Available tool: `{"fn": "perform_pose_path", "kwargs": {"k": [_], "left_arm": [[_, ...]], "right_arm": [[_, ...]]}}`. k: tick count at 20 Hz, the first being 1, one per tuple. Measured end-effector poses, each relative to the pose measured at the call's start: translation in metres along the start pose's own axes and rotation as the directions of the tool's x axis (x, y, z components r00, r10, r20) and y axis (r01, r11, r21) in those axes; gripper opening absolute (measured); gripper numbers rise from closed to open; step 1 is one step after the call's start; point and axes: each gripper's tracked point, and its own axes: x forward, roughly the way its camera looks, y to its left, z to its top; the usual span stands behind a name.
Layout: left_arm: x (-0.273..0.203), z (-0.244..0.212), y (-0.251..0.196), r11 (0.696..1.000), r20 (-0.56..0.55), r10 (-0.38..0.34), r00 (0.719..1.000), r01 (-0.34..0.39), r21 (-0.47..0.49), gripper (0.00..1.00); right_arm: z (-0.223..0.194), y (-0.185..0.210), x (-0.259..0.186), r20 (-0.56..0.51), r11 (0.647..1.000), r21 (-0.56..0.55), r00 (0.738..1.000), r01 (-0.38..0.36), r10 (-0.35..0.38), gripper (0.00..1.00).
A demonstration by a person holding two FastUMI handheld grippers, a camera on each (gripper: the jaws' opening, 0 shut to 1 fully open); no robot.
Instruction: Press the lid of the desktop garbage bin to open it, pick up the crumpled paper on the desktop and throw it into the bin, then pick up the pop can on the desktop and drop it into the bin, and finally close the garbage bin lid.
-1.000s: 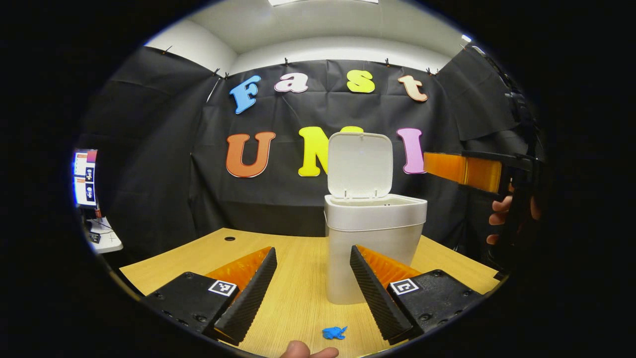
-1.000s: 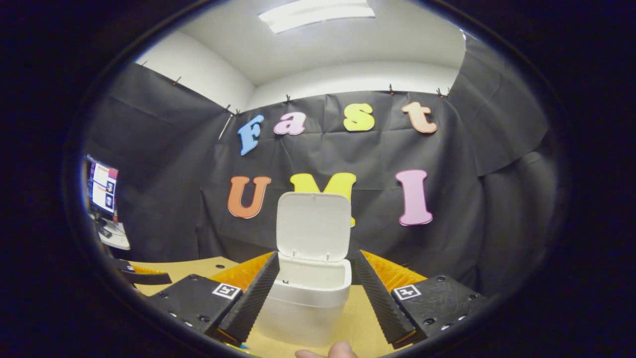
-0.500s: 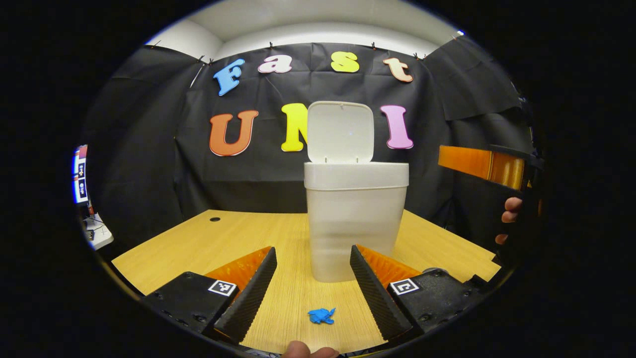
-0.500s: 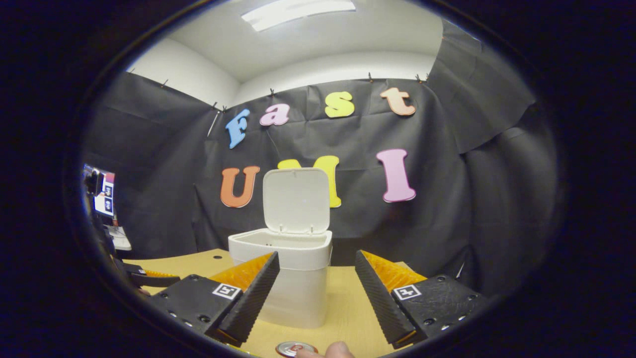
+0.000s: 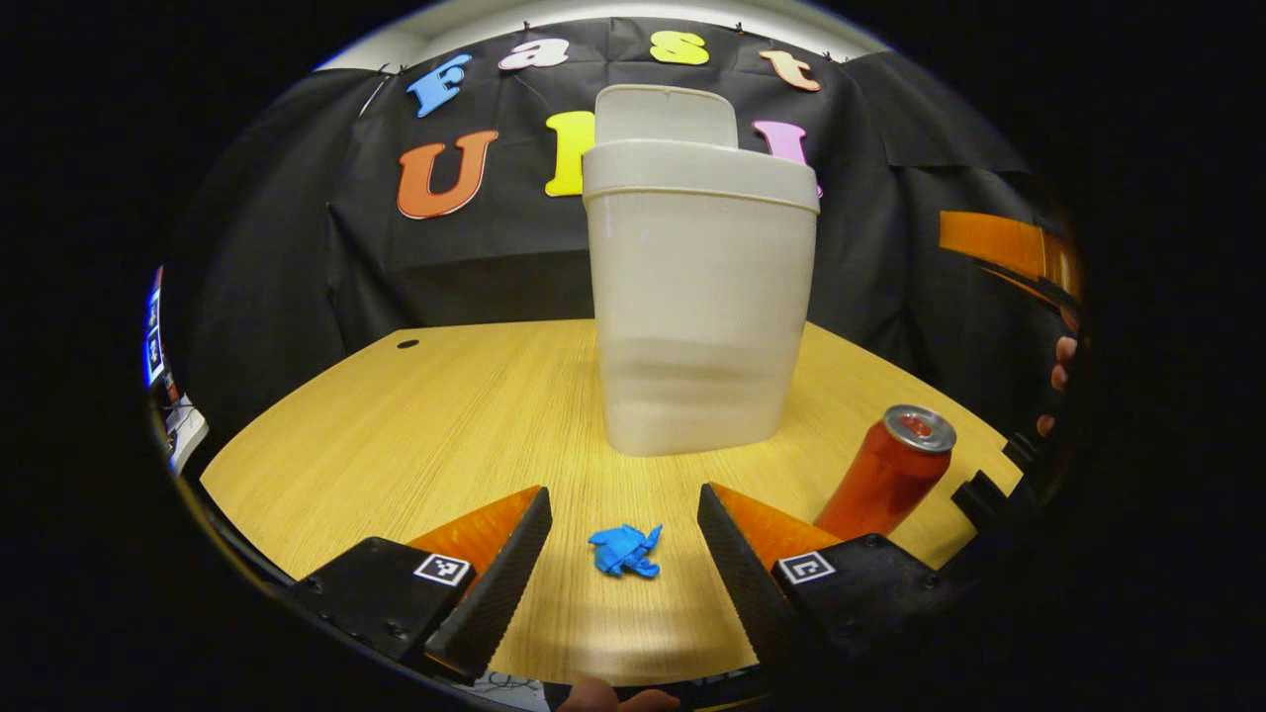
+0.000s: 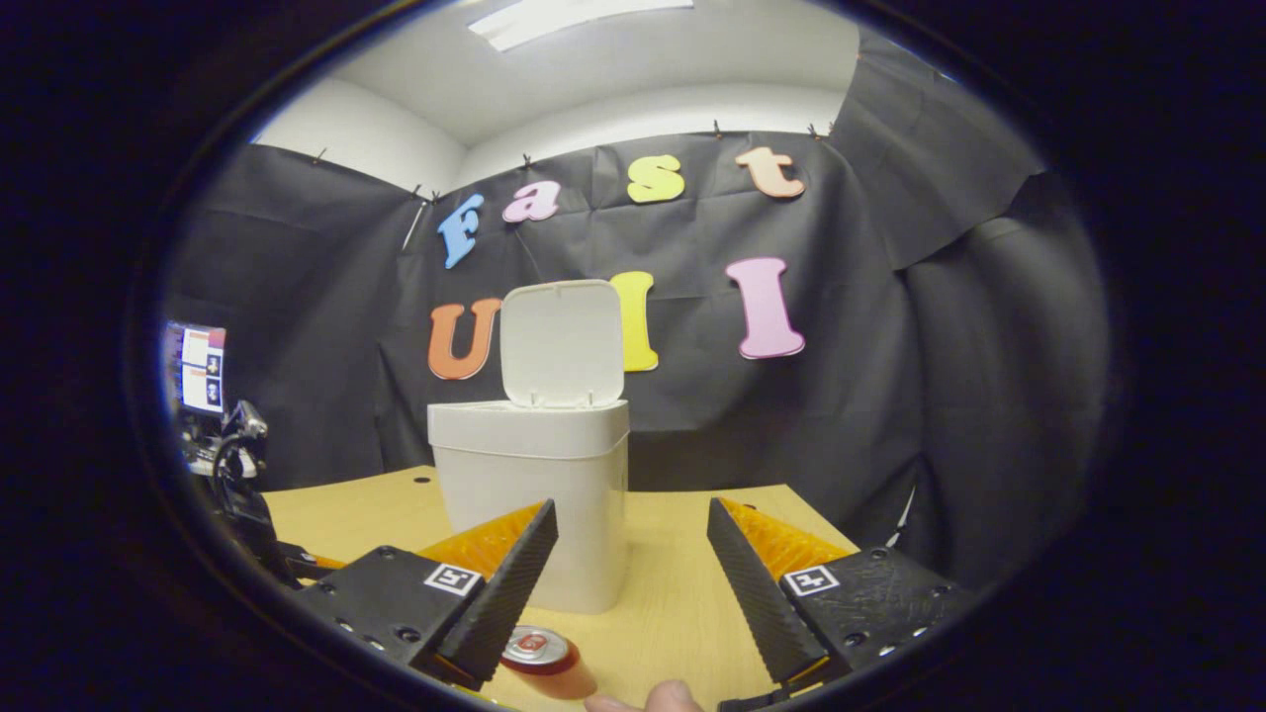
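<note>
The white garbage bin (image 5: 697, 297) stands upright toward the back of the wooden table (image 5: 415, 425), its lid (image 6: 561, 341) flipped up and standing nearly vertical behind the open mouth. In the left gripper view the left claw (image 5: 623, 569) hangs low over the near edge of the table with its fingers spread wide and nothing between them but the crumpled paper (image 5: 625, 550), a small blue wad lying on the wood in the gap, touching neither finger. The bin sits well beyond the wad. To the right of the bin and nearer the edge stands the pop can (image 5: 885, 475), red with a silver top, upright though it leans in the curved picture. Farther right, an orange part of the other gripper and the fingertips of the hand holding it show at the margin.

In the right gripper view the right claw (image 6: 633, 583) is also released, fingers apart and empty, held above the table in front of the bin. The can (image 6: 546, 661) lies just below its left finger, and a fingertip (image 6: 665, 698) pokes in at the bottom.
</note>
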Motion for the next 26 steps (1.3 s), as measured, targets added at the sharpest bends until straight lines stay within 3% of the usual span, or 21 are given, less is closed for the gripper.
{"fn": "perform_pose_path", "kwargs": {"k": [11, 19, 24, 25, 26], "left_arm": [[0.021, -0.036, 0.008, 0.999, -0.117, 0.048, 0.992, -0.050, -0.014, 0.94], [0.025, -0.034, 0.008, 0.998, -0.116, 0.064, 0.991, -0.066, -0.019, 0.71], [0.028, -0.034, 0.014, 0.995, -0.125, 0.091, 0.988, -0.096, -0.038, 0.37], [0.029, -0.033, 0.016, 0.994, -0.126, 0.093, 0.988, -0.099, -0.040, 0.32], [0.029, -0.033, 0.016, 0.994, -0.122, 0.096, 0.988, -0.102, -0.038, 0.34]], "right_arm": [[-0.028, -0.022, -0.003, -0.043, 0.999, 0.031, 0.999, 0.028, -0.027, 0.95], [-0.041, -0.018, -0.006, -0.062, 0.999, 0.012, 0.998, 0.031, -0.030, 0.95], [-0.051, -0.014, -0.011, -0.082, 1.000, 0.012, 0.996, 0.023, -0.022, 0.95], [-0.053, -0.012, -0.013, -0.089, 1.000, 0.017, 0.996, 0.019, -0.018, 0.95], [-0.055, -0.010, -0.015, -0.094, 1.000, 0.022, 0.995, 0.014, -0.012, 0.95]]}}
